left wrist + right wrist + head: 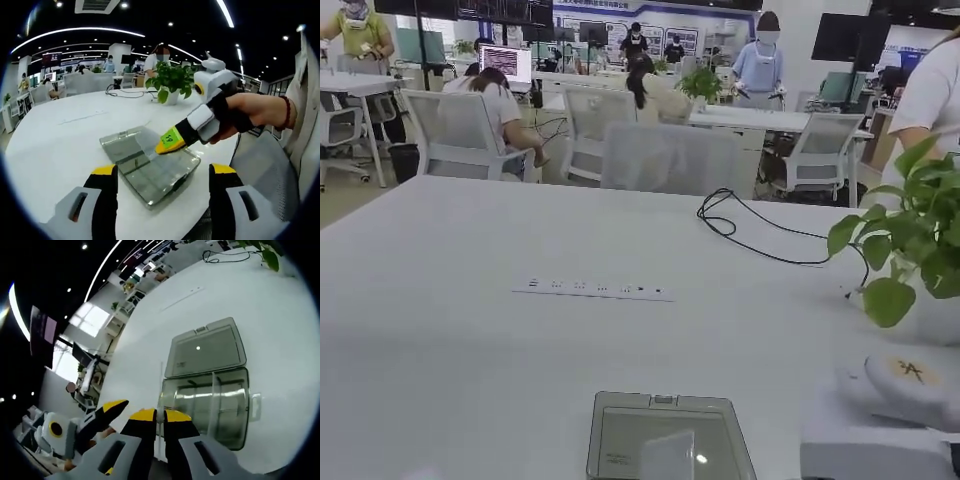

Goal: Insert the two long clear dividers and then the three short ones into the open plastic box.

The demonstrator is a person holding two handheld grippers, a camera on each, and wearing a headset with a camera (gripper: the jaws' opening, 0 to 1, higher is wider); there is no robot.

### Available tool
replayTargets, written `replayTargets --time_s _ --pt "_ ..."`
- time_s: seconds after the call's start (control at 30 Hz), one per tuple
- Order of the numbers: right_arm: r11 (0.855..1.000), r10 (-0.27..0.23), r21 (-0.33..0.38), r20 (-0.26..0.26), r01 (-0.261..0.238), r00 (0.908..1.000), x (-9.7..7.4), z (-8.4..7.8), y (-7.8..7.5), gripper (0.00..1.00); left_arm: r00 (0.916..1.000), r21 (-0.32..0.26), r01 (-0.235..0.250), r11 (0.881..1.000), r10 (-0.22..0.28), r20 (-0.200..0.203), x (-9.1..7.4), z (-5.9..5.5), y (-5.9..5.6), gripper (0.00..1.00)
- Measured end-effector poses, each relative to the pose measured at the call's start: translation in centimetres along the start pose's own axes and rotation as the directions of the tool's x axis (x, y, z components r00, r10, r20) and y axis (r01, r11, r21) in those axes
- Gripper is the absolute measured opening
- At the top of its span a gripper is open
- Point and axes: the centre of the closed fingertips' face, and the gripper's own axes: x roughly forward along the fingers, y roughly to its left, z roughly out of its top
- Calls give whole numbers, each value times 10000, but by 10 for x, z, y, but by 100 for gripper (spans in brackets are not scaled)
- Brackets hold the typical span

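Box (246, 405) lies open on the table (470, 350), near its edge, lid (205, 347) flipped flat beside the base. We see the right tongs (160, 416) clenched on a long clear divider (161, 390), held on edge over one side of the box. Left tongs (162, 200) are released and empty, jaws wide apart, facing the box. A plant (910, 230) and a black cable (760, 235) sit farther back.
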Motion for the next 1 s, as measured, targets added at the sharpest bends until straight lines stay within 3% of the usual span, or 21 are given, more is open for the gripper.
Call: replayTargets --time_s 0.1,0.27,0.5,0.7,0.8,1.0 --pt "9988 -480 98 -589 487 9971 -1 -4 -7 6 9997 300 34 9995 -41 231 0 4 1 82" --pt "9963 -825 175 -931 845 9922 1 -3 -12 6 10000 763 70 9971 -73 34 1 -1 3 86" --pt "9903 -1304 258 -1593 1362 9786 4 -4 -18 6 9998 1219 204 9923 -191 -114 3 -6 4 93" --pt "9848 -1635 247 -1999 1718 9661 9 -5 -24 6 9993 1258 370 9914 -361 -94 5 -8 3 100" --pt "9824 -1759 233 -2206 1855 9594 13 -6 -26 6 9984 1389 492 9891 -450 -329 7 -13 2 100" --pt "9794 -1890 231 -2460 2007 9507 18 -8 -30 6 9984 1344 519 9896 -483 -301 8 -14 3 100"
